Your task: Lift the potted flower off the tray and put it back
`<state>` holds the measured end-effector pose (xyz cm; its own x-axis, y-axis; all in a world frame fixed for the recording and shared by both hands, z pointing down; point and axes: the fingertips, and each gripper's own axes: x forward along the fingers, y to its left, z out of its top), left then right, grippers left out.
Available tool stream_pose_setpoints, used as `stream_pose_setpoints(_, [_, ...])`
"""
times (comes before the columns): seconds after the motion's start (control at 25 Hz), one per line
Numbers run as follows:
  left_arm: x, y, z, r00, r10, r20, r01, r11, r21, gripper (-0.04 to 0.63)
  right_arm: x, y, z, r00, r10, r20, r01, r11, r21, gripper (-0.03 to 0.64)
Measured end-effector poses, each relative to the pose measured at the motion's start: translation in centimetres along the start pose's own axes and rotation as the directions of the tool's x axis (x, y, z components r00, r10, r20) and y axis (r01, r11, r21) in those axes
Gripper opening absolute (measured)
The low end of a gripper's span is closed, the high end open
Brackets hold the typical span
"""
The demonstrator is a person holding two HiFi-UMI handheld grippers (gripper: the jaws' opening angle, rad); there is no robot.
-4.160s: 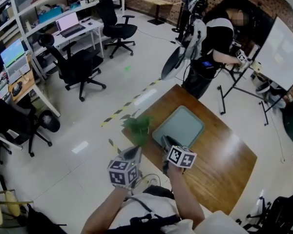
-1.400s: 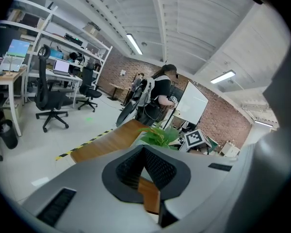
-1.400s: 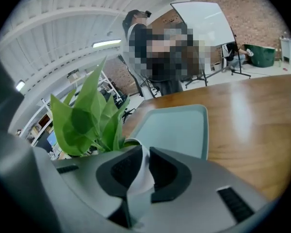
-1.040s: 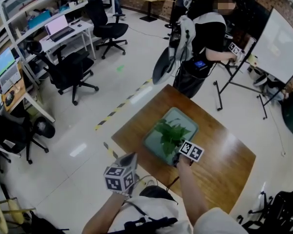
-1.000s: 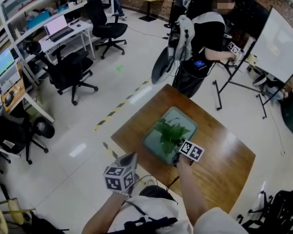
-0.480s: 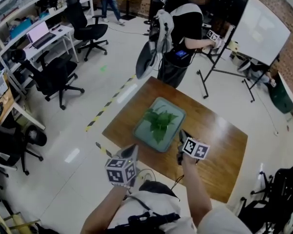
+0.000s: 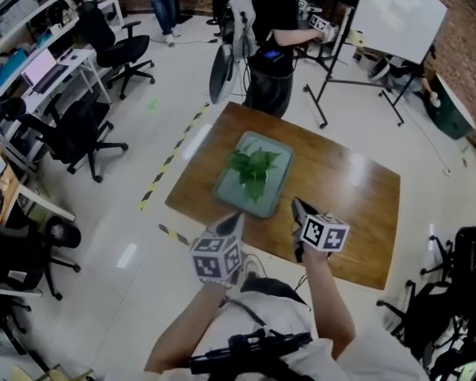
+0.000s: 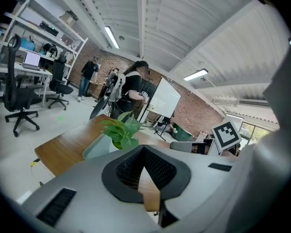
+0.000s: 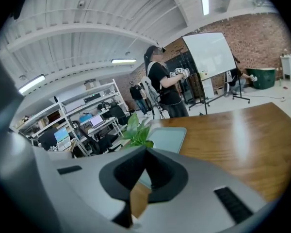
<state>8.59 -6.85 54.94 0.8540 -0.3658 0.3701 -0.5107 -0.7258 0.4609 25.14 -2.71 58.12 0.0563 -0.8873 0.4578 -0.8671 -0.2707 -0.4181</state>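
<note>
we see the potted flower (image 7: 252,167) standing upright on the pale green tray (image 7: 230,198), toward the tray's far half, with its leaves hiding most of the pot from above. the tray lies flat on the wooden table (image 7: 357,205), near the table's left side. neither tool has hold of anything: the left gripper (image 7: 232,219) hovers just at the table's near edge, close to the tray's near rim but apart from it, and its own view shows the jaws pressed together at the tips with nothing between them. the right gripper (image 7: 297,209) sits over the wood just beside the tray's near right corner, its jaws likewise closed and empty. both tools point toward the plant, well short of its leaves. we judge that no lift is under way at this moment. the flower is where the task wants it to end, so either the whole round is done or it has yet to begin; these views alone don't settle which. if it is to begin, a gripper must first open and reach in to the pot.
</note>
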Motion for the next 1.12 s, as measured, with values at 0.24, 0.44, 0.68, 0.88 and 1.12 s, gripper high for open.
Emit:
stream_pose_setpoints(0.24, [-0.5, -1.5, -0.5, 0.999, -0.034, -0.019, 0.034, 0.999, 0.014, -0.005, -2.3, 0.3, -3.0, 0.999, -0.032, 0.017, 0.031, 0.997, 0.067, -0.003])
stream_pose_setpoints(0.44, [-0.7, -2.4, -1.1, 0.998, -0.052, -0.031, 0.052, 0.998, 0.018, -0.005, -3.3, 0.4, -4.5, 0.999, -0.036, 0.002, 0.036, 0.998, 0.055, -0.005])
stream_pose_setpoints(0.68, [-0.8, -2.4, -1.5, 0.998, -0.048, -0.028, 0.048, 0.999, 0.008, -0.005, -3.5, 0.5, -4.5, 1.0, -0.031, -0.001, 0.031, 0.998, 0.049, -0.005])
stream_pose_setpoints(0.88, [-0.8, -2.2, -1.2, 0.999, -0.046, -0.019, 0.046, 0.999, 0.002, -0.005, -3.0, 0.4, -4.6, 1.0, -0.029, -0.011, 0.029, 0.999, 0.044, -0.005])
stream_pose_setpoints(1.12, [-0.5, -2.2, -1.2, 0.999, -0.04, -0.018, 0.04, 0.999, 0.0, -0.005, -2.6, 0.7, -4.4, 1.0, -0.012, -0.019, 0.013, 0.999, 0.036, -0.005])
